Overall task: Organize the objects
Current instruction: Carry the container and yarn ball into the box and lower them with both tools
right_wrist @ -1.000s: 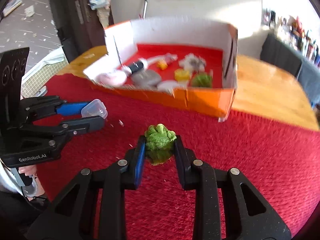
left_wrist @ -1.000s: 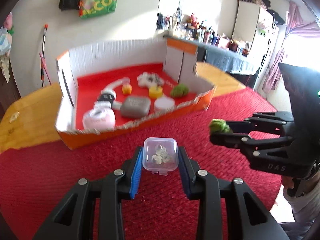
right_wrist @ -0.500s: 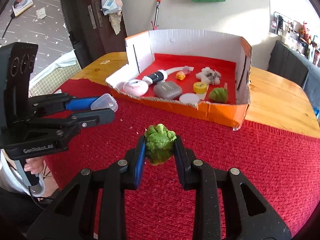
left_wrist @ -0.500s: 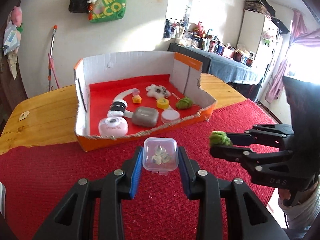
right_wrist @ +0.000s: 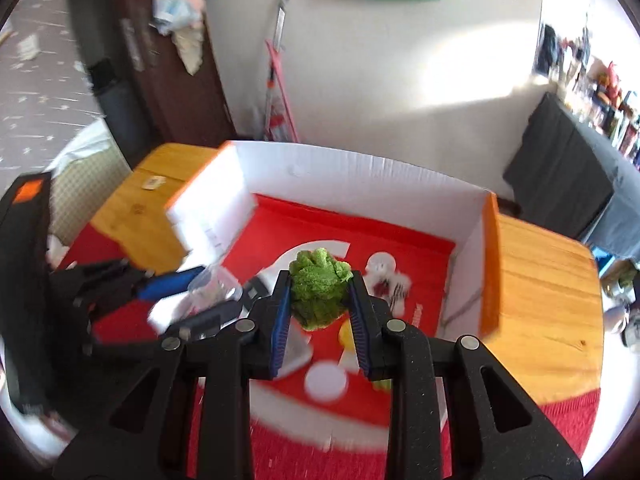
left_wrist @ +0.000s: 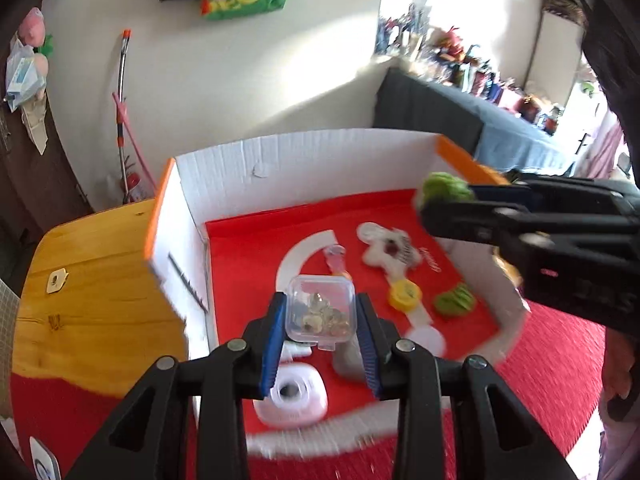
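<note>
My left gripper is shut on a small clear plastic box of beads and holds it above the open cardboard box with the red floor. My right gripper is shut on a green fuzzy ball, also above the box. In the left wrist view the right gripper hangs over the box's right wall with the green ball. In the right wrist view the left gripper with the clear box sits to the left.
Inside the box lie a white plush toy, a yellow cap, a second green ball, a white disc and a pink-white round device. The box stands on a wooden table with a red mat.
Both grippers have moved forward and up from above the red mat to above the cardboard box, each still holding its object.
</note>
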